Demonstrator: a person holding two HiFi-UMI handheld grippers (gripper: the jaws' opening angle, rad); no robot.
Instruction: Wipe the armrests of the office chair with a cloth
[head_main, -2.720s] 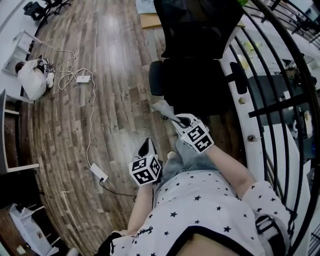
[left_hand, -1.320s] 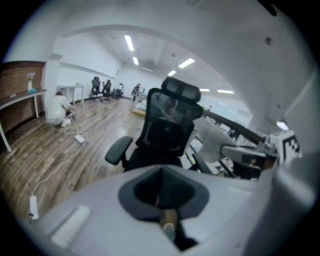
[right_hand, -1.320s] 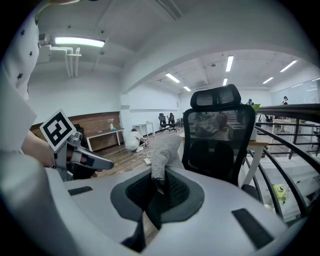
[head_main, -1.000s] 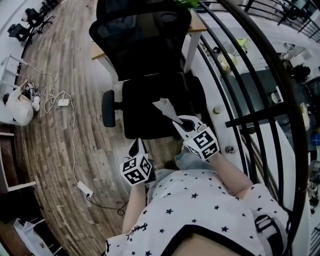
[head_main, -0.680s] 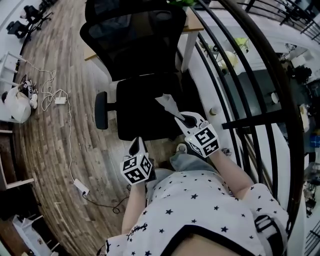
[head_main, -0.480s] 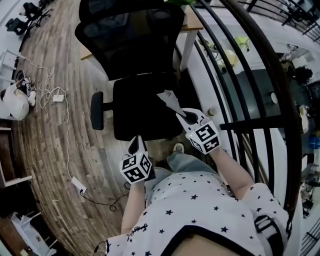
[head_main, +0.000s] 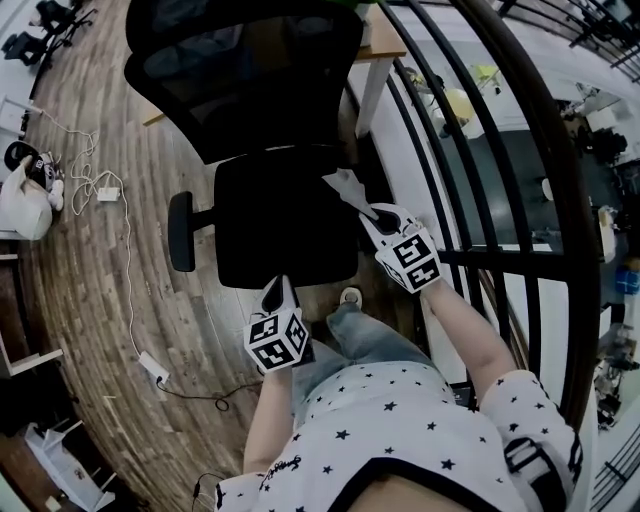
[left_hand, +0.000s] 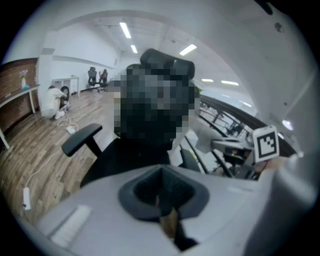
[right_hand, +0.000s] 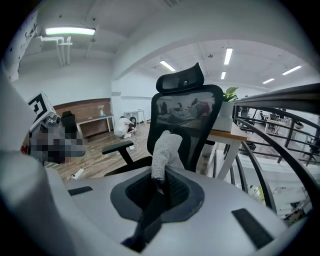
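Note:
In the head view a black office chair (head_main: 285, 215) stands just ahead of me, its left armrest (head_main: 181, 231) sticking out to the side. My right gripper (head_main: 380, 214) is shut on a pale grey cloth (head_main: 345, 185), which hangs over the seat's right edge; the right armrest there is mostly hidden. The right gripper view shows the cloth (right_hand: 163, 150) standing up from the jaws, with the mesh backrest (right_hand: 187, 117) and the left armrest (right_hand: 118, 146) behind it. My left gripper (head_main: 276, 293) is shut and holds nothing, just short of the seat's front edge. Its own view shows the left armrest (left_hand: 80, 139).
A black curved railing (head_main: 480, 150) runs close along the chair's right. A desk leg (head_main: 368, 85) stands behind the backrest. On the wooden floor at left lie a white cable with a power strip (head_main: 151, 368) and a white bag (head_main: 20, 195).
The chair has come closer and more central in the head view. My right gripper, still shut on the cloth, now sits by the seat's right edge. The left gripper stays low.

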